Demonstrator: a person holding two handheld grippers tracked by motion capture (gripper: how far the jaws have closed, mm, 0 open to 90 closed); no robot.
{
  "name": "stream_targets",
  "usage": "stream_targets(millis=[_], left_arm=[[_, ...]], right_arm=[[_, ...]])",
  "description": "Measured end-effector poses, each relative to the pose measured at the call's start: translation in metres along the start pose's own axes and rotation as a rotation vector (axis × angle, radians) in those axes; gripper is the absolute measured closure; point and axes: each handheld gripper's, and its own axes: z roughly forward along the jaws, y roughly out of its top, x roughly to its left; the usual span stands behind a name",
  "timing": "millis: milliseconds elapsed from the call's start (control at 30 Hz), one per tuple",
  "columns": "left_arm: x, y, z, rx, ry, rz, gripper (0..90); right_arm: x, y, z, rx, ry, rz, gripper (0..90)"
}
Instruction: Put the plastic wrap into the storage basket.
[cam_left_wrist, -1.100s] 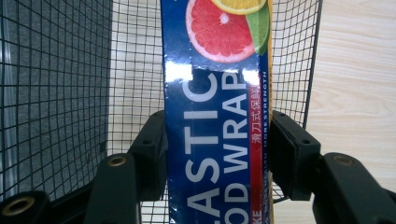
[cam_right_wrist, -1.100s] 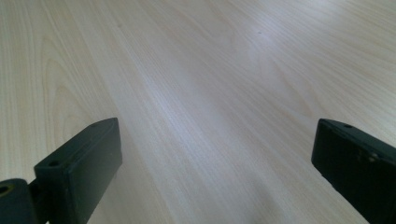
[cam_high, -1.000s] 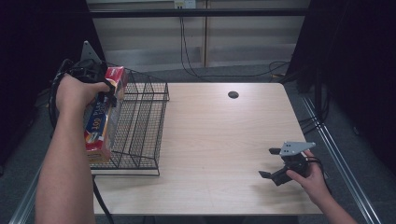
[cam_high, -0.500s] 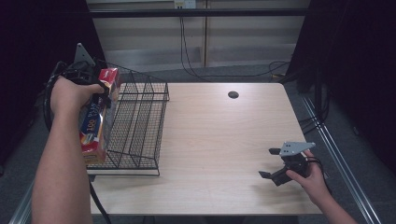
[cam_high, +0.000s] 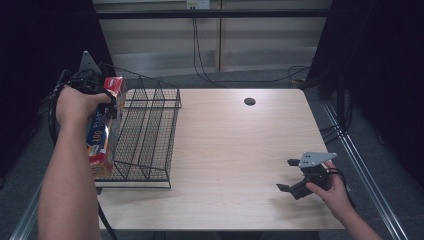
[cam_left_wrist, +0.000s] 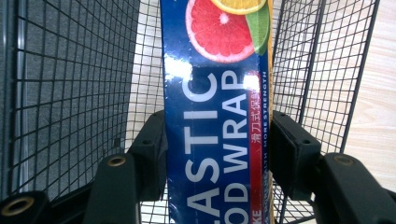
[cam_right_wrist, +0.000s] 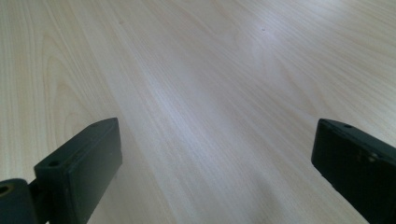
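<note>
Here, left gripper (cam_high: 107, 100): jaws pinching plastic wrap box (cam_high: 100, 132), left of frame, beside wire basket's (cam_high: 150, 130) outer left wall;
Right gripper (cam_high: 292, 175): jaws spread, lower right, over wooden table (cam_high: 235, 145).

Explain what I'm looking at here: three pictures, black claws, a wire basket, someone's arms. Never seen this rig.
No robot here: a person holds a two-jaw hand gripper in each hand.

The high view comes from a fixed camera above the person's side of the wooden table, with the forearms entering from the bottom. The other two pictures come from cameras riding on the grippers, each looking along its own black jaws.

The left gripper is clamped on a long blue plastic wrap box, printed with citrus slices, held at the left side of the black wire basket. The left gripper view shows both pads pressed against the box's sides with basket mesh behind.

The right gripper sits low near the table's right front, jaws wide apart with bare wood between them, holding nothing. A small dark hole is in the tabletop.
</note>
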Motion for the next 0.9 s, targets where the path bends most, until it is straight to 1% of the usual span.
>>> stream_targets(millis=[33, 67, 100, 133, 167, 200, 233, 267, 300, 333, 367, 400, 467, 500, 667, 767, 800, 833, 900], left_arm=[[0.0, 0.0, 0.001, 0.0, 0.011, 0.003, 45.2], [0.0, 0.0, 0.002, -0.003, 0.012, -0.004, 45.2], [0.0, 0.0, 0.004, -0.012, 0.027, 0.006, 45.2], [0.0, 0.001, 0.005, 0.0, 0.014, 0.001, 45.2], [0.0, 0.001, 0.006, -0.006, 0.021, -0.001, 45.2], [0.001, 0.001, 0.006, 0.009, 0.009, 0.002, 45.2], [0.001, 0.002, 0.006, 0.012, 0.017, 0.01, 45.2], [0.0, 0.002, 0.007, 0.009, 0.018, -0.008, 45.2], [0.001, 0.002, 0.008, 0.012, 0.019, 0.002, 45.1], [0.001, 0.002, 0.008, 0.012, 0.021, 0.002, 45.1], [0.0, 0.002, 0.009, 0.011, 0.016, -0.009, 45.1], [0.0, 0.002, 0.011, -0.002, 0.024, 0.002, 45.1], [-0.001, 0.002, 0.011, -0.001, 0.031, 0.006, 45.1], [-0.001, 0.003, 0.011, 0.018, 0.023, 0.007, 45.0], [-0.002, 0.003, 0.012, 0.012, 0.018, -0.002, 45.0], [0.0, 0.003, 0.012, 0.014, 0.026, 0.008, 44.9], [-0.001, 0.002, 0.013, -0.001, 0.028, -0.002, 44.9], [0.0, 0.003, 0.012, 0.019, 0.015, 0.0, 44.9], [0.0, 0.003, 0.012, 0.018, 0.013, 0.002, 44.8]], right_arm=[[0.0, 0.0, 0.0, 0.0, 0.001, -0.002, 1.7], [0.0, 0.0, 0.0, 0.0, 0.003, -0.002, 1.7], [0.0, 0.0, 0.0, -0.001, 0.0, -0.003, 1.7], [0.0, 0.0, 0.0, 0.0, 0.0, -0.003, 1.7], [0.0, 0.0, 0.001, 0.001, 0.0, -0.004, 1.7], [0.0, 0.0, 0.001, 0.001, 0.0, -0.004, 1.7], [0.0, 0.0, 0.001, 0.001, 0.002, -0.002, 1.7], [0.0, 0.0, 0.001, 0.001, 0.002, -0.002, 1.7], [0.001, 0.0, 0.001, 0.003, 0.007, -0.002, 1.7], [0.001, 0.0, 0.001, 0.005, 0.005, -0.001, 1.7], [0.001, 0.0, 0.001, 0.006, 0.01, -0.004, 1.7], [0.001, 0.0, 0.001, 0.006, 0.007, -0.005, 1.7], [0.001, 0.0, 0.001, 0.004, 0.006, -0.003, 1.7], [0.001, 0.0, 0.002, 0.003, 0.009, -0.004, 1.7], [0.001, 0.0, 0.001, 0.004, 0.008, -0.005, 1.7], [0.001, 0.0, 0.002, 0.005, 0.008, -0.006, 1.7], [0.001, 0.0, 0.002, 0.006, 0.01, -0.006, 1.7], [0.001, 0.0, 0.002, 0.006, 0.011, -0.007, 1.7], [0.001, 0.0, 0.002, 0.006, 0.011, -0.008, 1.7]])
